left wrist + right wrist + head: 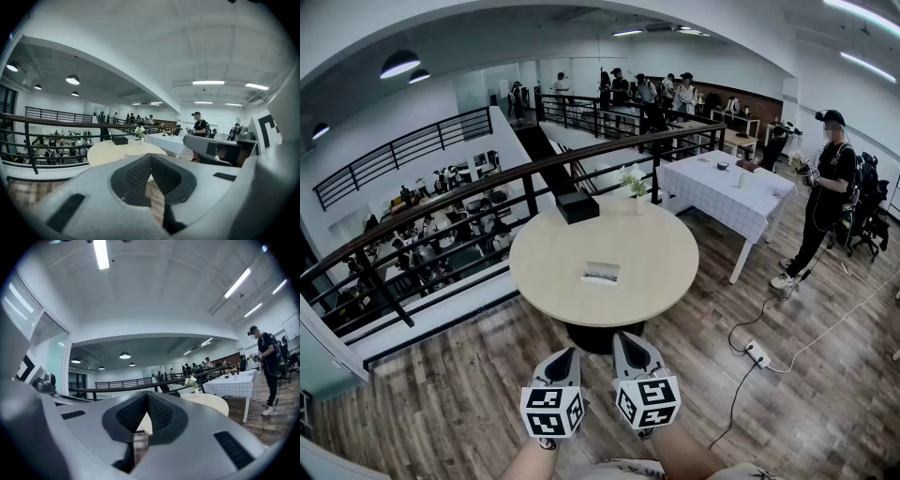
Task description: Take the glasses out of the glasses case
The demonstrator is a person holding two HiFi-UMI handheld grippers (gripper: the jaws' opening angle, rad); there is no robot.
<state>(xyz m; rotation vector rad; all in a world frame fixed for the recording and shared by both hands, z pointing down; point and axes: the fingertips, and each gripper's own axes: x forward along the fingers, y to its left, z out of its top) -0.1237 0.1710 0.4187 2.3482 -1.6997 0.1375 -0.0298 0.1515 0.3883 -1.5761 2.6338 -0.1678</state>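
Observation:
The glasses case (601,273), a small pale rectangle, lies shut near the middle of the round beige table (553,272); no glasses show. Both grippers hang over the wooden floor short of the table's near edge, well apart from the case. My left gripper (569,356) and right gripper (624,341) sit side by side, each shut with nothing between the fingers. In the left gripper view the left gripper (150,156) has its tips touching, with the table (108,151) far ahead. The right gripper (147,394) shows the same in the right gripper view.
A black box (577,206) and a small flower vase (633,183) stand at the table's far edge by a black railing (441,202). A white-clothed table (727,192) and a standing person (830,192) are at the right. A power strip (757,353) with cable lies on the floor.

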